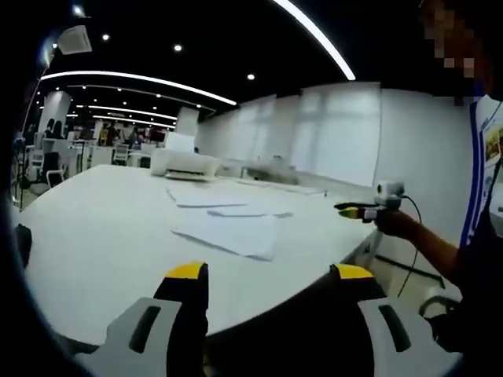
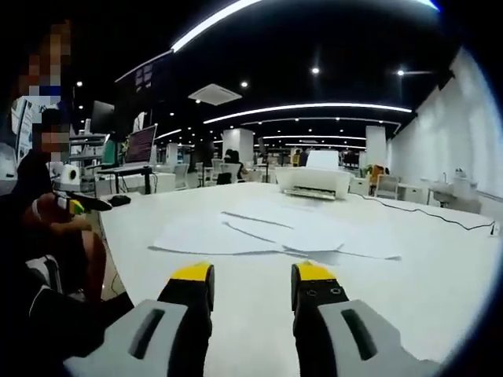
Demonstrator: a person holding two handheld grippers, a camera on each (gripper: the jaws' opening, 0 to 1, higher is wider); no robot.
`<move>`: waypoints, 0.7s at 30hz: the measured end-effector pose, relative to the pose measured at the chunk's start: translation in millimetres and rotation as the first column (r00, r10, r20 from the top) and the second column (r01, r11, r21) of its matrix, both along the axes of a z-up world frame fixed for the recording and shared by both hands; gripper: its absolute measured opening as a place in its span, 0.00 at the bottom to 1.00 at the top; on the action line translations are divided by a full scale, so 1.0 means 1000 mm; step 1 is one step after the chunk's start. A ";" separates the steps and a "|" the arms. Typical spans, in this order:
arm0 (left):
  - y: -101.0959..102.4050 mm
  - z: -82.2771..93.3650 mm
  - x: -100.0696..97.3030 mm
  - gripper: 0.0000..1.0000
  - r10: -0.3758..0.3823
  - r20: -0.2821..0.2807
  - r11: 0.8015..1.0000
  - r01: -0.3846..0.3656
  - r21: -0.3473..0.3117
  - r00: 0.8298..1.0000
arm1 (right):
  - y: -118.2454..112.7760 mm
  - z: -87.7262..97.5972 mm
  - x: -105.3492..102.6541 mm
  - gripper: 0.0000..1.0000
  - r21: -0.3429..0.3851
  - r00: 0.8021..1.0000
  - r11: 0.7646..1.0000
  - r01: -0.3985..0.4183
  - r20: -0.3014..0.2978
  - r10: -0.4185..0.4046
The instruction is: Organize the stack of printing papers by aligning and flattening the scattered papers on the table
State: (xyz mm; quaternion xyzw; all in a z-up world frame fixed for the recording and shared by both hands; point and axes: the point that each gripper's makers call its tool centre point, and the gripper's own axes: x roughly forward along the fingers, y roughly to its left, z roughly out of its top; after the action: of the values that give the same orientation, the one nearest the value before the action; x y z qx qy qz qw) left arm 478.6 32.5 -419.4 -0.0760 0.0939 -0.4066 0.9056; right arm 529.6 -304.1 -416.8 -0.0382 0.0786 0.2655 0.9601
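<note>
Several white printing papers (image 1: 228, 229) lie loose and overlapping on the white table (image 1: 94, 236), with more sheets (image 1: 206, 195) farther back. My left gripper (image 1: 271, 275) is open, its yellow-tipped jaws wide apart over the table's near edge, short of the sheets. The right gripper (image 1: 360, 210) shows at the right, held in a hand off the table's side. In the right gripper view the scattered papers (image 2: 244, 232) spread across the table (image 2: 440, 283) ahead. My right gripper (image 2: 253, 275) is open above the bare surface, holding nothing. The left gripper (image 2: 77, 206) appears at the left in a person's hand.
A white printer (image 1: 185, 163) (image 2: 314, 181) stands at the table's far end behind the papers. A thin cable (image 2: 428, 212) runs along the table's right part. The person (image 2: 47, 228) is at the table's edge. Desks, chairs and monitors (image 2: 140, 145) fill the office behind.
</note>
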 end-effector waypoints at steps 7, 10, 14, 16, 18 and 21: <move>-0.004 -0.001 0.000 0.65 -0.006 -0.008 1.000 0.006 0.000 1.000 | -0.002 -0.003 0.009 0.35 -0.010 1.000 1.000 0.004 -0.004 -0.004; -0.004 -0.001 0.000 0.65 -0.006 -0.007 1.000 0.006 -0.002 1.000 | -0.001 -0.007 0.014 0.35 -0.013 1.000 1.000 0.001 -0.008 -0.002; -0.004 -0.003 0.002 0.65 -0.006 -0.013 1.000 0.006 -0.002 1.000 | 0.003 -0.014 0.018 0.35 -0.030 1.000 1.000 -0.004 -0.022 0.004; -0.003 -0.003 0.002 0.65 -0.005 -0.014 1.000 0.005 0.000 1.000 | 0.003 -0.014 0.018 0.35 -0.033 1.000 0.999 -0.005 -0.023 0.004; -0.003 -0.003 0.002 0.65 -0.006 -0.011 1.000 0.006 0.001 1.000 | 0.004 -0.014 0.019 0.35 -0.034 1.000 0.999 -0.005 -0.022 0.004; -0.002 -0.002 0.003 0.65 -0.004 -0.007 1.000 0.004 0.003 1.000 | 0.003 -0.013 0.021 0.35 -0.038 1.000 0.999 -0.004 -0.017 0.003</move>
State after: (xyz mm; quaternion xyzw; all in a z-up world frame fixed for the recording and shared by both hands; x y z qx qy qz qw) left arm 481.2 30.9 -421.0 -0.0758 0.0978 -0.4079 0.9046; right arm 550.8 -301.0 -429.6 -0.0544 0.0918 0.2660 0.9580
